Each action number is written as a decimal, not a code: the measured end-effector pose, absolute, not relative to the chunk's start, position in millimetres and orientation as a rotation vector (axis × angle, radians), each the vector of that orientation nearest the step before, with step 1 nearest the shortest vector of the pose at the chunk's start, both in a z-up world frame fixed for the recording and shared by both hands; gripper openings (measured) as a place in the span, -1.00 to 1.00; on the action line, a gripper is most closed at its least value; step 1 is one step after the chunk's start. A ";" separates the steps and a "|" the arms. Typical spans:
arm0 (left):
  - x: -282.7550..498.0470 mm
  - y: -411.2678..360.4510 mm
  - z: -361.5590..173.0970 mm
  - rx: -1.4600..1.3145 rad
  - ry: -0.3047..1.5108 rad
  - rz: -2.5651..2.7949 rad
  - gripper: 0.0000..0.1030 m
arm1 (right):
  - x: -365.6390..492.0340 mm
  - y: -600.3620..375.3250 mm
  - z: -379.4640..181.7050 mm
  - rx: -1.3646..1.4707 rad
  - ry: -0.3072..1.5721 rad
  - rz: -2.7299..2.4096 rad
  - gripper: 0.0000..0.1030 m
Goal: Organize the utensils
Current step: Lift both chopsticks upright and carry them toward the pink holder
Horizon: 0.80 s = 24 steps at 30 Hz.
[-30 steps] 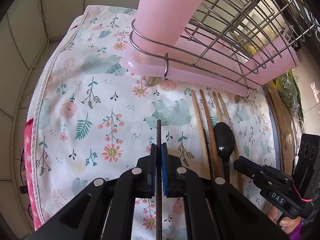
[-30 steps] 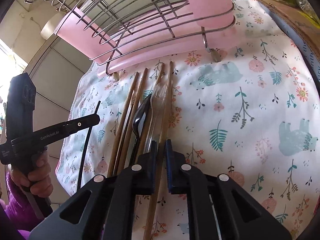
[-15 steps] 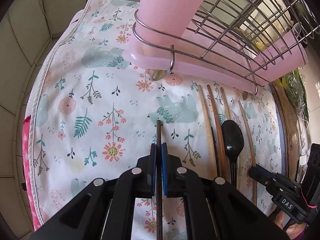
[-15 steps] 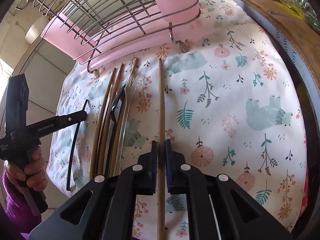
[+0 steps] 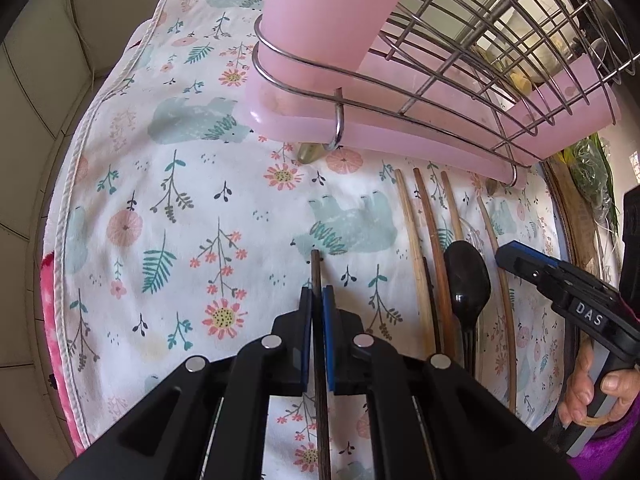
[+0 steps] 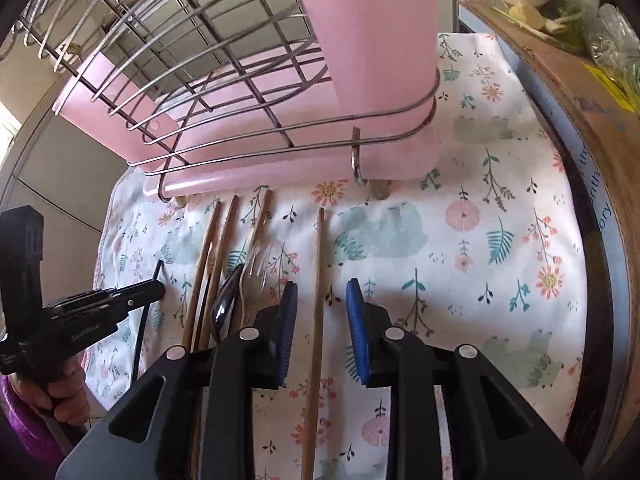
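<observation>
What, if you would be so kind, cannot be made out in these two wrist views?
- Dark chopstick: left view, lower length hidden by the left gripper.
- Wooden chopstick: right view, near end cut by the bottom edge.
- Black spoon: right view, handle hidden behind the right gripper.

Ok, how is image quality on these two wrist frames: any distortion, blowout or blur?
Left wrist: fisheye bends the cloth edges, dark vignette corners; sharp. Right wrist: same curvature, overexposed window at the far left, the pink holder up close looks soft.
</observation>
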<state>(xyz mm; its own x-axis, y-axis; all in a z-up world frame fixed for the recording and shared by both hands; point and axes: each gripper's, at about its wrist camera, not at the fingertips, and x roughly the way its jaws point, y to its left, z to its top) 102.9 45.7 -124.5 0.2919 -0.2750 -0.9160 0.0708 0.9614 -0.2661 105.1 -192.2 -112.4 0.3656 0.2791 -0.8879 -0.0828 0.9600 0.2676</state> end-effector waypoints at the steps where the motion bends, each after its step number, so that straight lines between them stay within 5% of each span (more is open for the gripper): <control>1: 104.4 43.7 -124.3 -0.176 1.259 -0.235 -0.91 | 109.6 -188.9 -114.8 0.165 1.190 0.233 -0.50; 5: 109.2 38.0 -123.6 -0.140 1.269 -0.240 -0.90 | 118.2 -174.3 -117.0 0.071 1.201 0.227 -0.51; 9: 112.9 27.7 -121.3 -0.096 1.254 -0.237 -0.91 | 118.3 -165.5 -118.6 0.021 1.173 0.206 -0.85; 24: 80.5 40.4 -74.3 -0.258 1.045 -0.286 -0.92 | 52.0 -214.9 -61.0 0.279 0.903 0.278 -0.89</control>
